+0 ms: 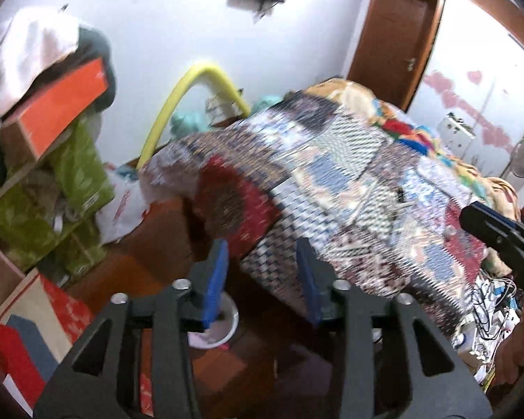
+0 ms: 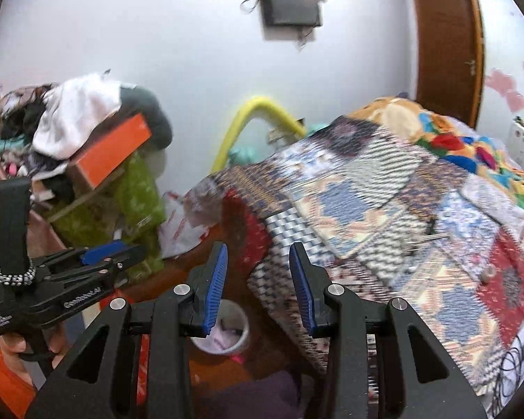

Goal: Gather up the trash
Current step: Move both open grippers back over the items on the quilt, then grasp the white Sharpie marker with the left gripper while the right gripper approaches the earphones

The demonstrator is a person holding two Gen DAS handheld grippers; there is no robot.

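A small white bin (image 1: 231, 328) stands on the brown floor beside the bed, with pale pink and white scraps inside; in the right wrist view the bin (image 2: 244, 342) shows below the fingers. My left gripper (image 1: 262, 279) hangs above it, open, with nothing between its blue pads. My right gripper (image 2: 259, 286) is also open and empty over the same spot. A crumpled white plastic bag (image 1: 125, 206) lies on the floor against the green boxes, and the same bag (image 2: 181, 234) shows in the right wrist view. Each view catches the other gripper at its edge: the right gripper (image 1: 471, 218) and the left gripper (image 2: 136, 255), held by a hand with an orange sleeve.
A bed with a patchwork woven mat (image 1: 332, 181) fills the right side, and cables (image 1: 496, 300) trail at its near corner. Green boxes (image 1: 77, 181), an orange box (image 1: 63, 104) and piled clothes (image 2: 77, 115) stack on the left. A yellow tube (image 1: 178, 101) arches by the wall. A brown door (image 1: 391, 35) is behind.
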